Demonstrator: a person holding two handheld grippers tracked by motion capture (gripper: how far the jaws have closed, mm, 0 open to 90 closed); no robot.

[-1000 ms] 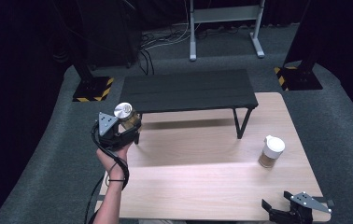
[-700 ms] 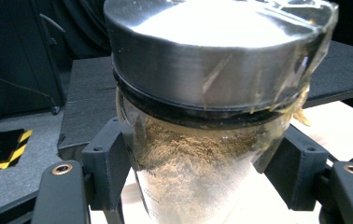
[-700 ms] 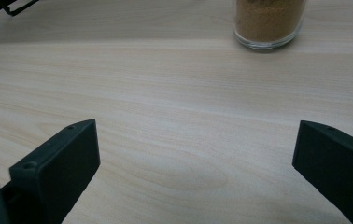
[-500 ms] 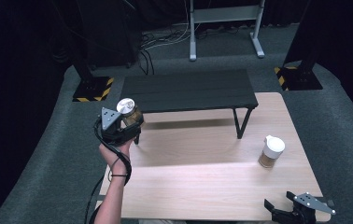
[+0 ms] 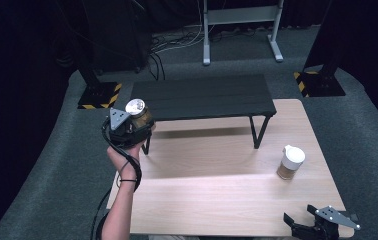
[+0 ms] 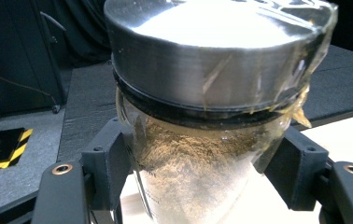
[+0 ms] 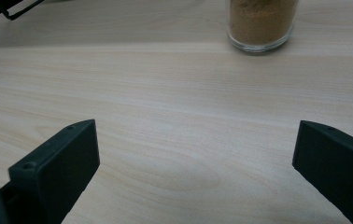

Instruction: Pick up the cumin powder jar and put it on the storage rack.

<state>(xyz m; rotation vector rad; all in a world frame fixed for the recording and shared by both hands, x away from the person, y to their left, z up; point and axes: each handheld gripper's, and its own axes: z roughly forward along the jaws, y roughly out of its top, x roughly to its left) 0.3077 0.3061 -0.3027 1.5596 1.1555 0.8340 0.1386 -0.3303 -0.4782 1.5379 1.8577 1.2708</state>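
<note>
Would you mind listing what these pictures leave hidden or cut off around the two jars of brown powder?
- Held glass jar with a silver metal lid: its base is cut off by the bottom edge in the left gripper view; in the high view the left gripper covers its body.
- Glass jar with a white lid on the light wooden table: its lid is cut off by the top edge in the right gripper view.
- Right gripper: partly cut off by the high view's bottom edge.

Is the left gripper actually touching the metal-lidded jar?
Touching. In the left gripper view, both black jaws of the left gripper press against the glass sides of the jar.
</note>
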